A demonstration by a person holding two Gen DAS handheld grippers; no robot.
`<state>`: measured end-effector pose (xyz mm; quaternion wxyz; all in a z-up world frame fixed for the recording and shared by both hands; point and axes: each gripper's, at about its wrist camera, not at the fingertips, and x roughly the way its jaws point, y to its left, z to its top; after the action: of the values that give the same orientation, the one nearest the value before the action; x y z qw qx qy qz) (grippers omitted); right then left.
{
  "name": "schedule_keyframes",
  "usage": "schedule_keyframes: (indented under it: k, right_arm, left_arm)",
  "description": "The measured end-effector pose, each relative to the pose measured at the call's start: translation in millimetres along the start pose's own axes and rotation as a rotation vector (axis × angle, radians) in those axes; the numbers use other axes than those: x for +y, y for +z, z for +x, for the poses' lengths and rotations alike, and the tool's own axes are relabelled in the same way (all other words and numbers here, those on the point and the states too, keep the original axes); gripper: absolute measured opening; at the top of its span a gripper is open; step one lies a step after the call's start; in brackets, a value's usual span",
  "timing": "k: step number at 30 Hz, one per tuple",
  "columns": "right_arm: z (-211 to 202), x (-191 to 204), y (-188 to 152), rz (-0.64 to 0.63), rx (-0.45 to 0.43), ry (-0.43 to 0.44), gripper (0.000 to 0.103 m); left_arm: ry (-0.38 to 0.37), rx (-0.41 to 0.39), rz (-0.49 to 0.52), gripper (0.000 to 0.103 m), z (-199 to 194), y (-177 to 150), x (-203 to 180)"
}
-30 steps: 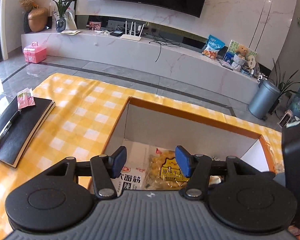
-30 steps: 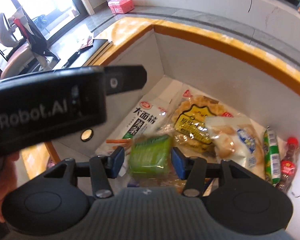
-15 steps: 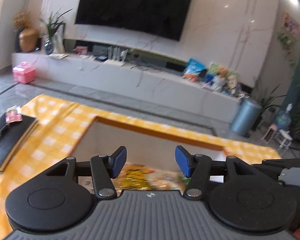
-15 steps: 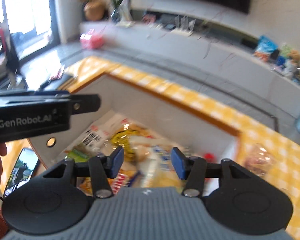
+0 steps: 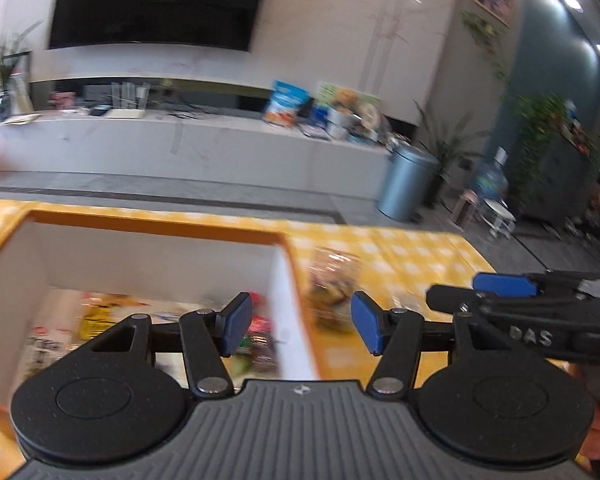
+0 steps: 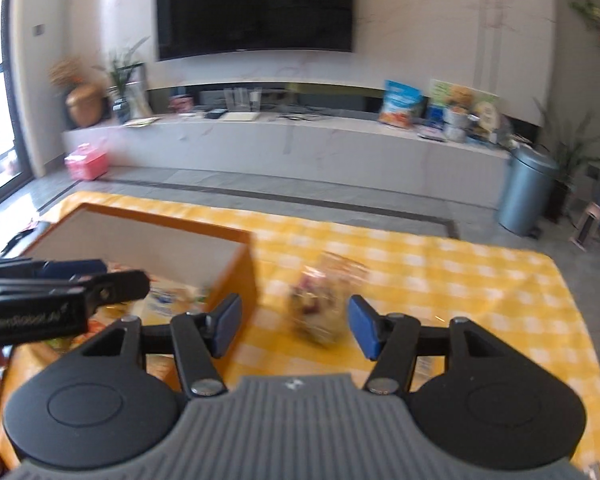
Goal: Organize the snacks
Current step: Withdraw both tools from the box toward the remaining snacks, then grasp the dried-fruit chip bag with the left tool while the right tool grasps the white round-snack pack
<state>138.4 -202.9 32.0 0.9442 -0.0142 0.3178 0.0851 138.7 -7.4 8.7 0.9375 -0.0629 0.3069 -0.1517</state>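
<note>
- Snack bag (image 6: 326,300), clear crinkly plastic with mixed pieces inside, lies on the yellow checked tabletop (image 6: 460,280) just right of the orange box (image 6: 236,276); motion blur hides the print.
- Right tongs (image 6: 296,320) are spread and widening, nothing between the pads; the bag sits beyond the tips, roughly in line with the gap.
- Left tongs (image 5: 300,324) are spread and empty, hanging over the box's right wall (image 5: 288,300).
- Box already holds several packets (image 5: 100,316), blurred.
- Handling guess: the bag looks light, soft and slippery; the film will buckle and the contents may crush under a hard squeeze.
- Best hold is probably across the narrow middle or a bunched top seam with gentle pressure; a flat face would likely slide out.
- Likely next: right tongs drop onto the bag, then lift it over the box rim.
</note>
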Motion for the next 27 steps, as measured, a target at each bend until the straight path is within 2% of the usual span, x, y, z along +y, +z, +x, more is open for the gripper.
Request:
schedule_keyframes:
  k: [4, 7, 11, 14, 19, 21, 23, 24, 27]
  right_arm:
    - [3, -32, -16, 0.073, -0.008, -0.050, 0.056]
    - [13, -50, -27, 0.115, 0.011, -0.072, 0.052]
    - [26, -69, -40, 0.162, 0.054, -0.083, 0.051]
    - [43, -84, -44, 0.200, 0.099, -0.064, 0.051]
    - [71, -103, -40, 0.236, 0.150, -0.099, 0.051]
    - [80, -109, -40, 0.241, 0.157, -0.113, 0.053]
    - [90, -115, -40, 0.243, 0.166, -0.127, 0.054]
    - [94, -118, -41, 0.248, 0.169, -0.125, 0.059]
    - [100, -125, -43, 0.281, 0.169, -0.114, 0.062]
  left_arm:
    - [-0.095, 0.060, 0.011, 0.067, 18, 0, -16]
    - [-0.129, 0.099, 0.041, 0.067, 33, 0, -25]
    - [-0.116, 0.140, 0.128, 0.066, 50, 3, -38]
    - [-0.105, 0.183, 0.134, 0.066, 64, 7, -47]
    - [-0.091, 0.282, 0.126, 0.066, 95, 26, -51]
    - [-0.087, 0.311, 0.143, 0.068, 110, 31, -54]
    - [-0.050, 0.334, 0.165, 0.072, 123, 37, -57]
    - [-0.034, 0.340, 0.170, 0.072, 130, 40, -59]
    - [-0.003, 0.364, 0.197, 0.075, 151, 48, -65]
